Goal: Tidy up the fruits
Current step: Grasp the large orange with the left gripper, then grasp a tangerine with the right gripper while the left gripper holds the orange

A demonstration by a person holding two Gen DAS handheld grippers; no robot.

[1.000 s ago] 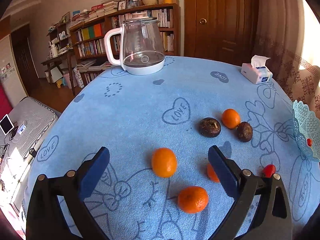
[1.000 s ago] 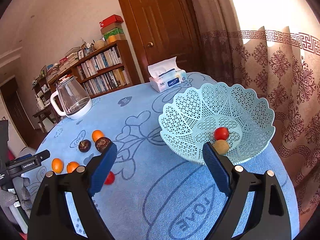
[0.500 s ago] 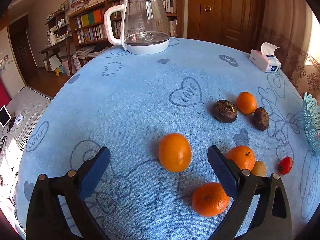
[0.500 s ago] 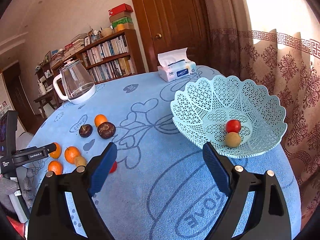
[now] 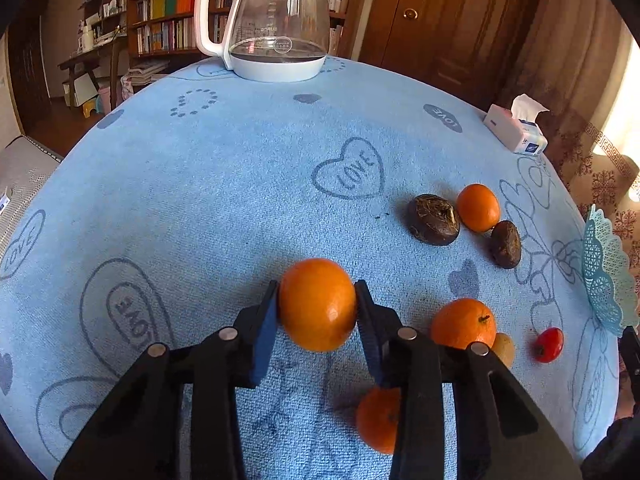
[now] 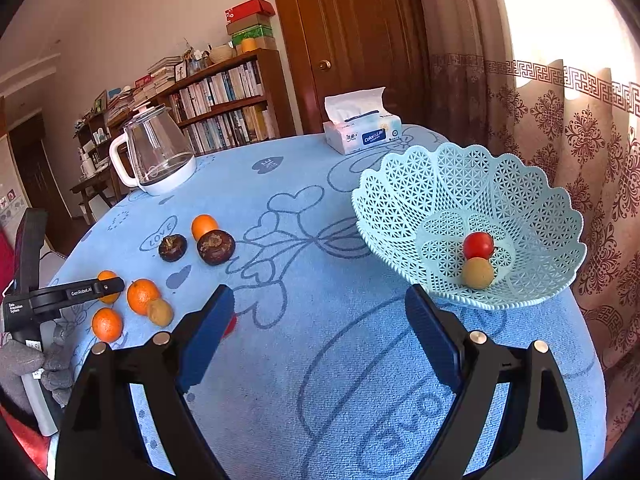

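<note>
My left gripper (image 5: 316,304) is shut on an orange mandarin (image 5: 317,303) on the blue tablecloth. Other mandarins (image 5: 463,323) lie to its right, with two dark mangosteens (image 5: 434,219), a small tan fruit (image 5: 505,347) and a red tomato (image 5: 549,344). My right gripper (image 6: 320,336) is open and empty above the cloth, left of the light-blue lattice basket (image 6: 400,200). The basket holds a red tomato (image 6: 478,245) and a tan fruit (image 6: 478,273). The left gripper (image 6: 100,288) also shows in the right wrist view, at the mandarins.
A glass kettle (image 5: 276,20) stands at the table's far side. A tissue box (image 6: 362,132) sits behind the basket. The round table's edge drops off on all sides. A bookshelf, a door and curtains stand beyond.
My left gripper moved forward and down and closed on the nearest mandarin. My right gripper shifted slightly and stayed open.
</note>
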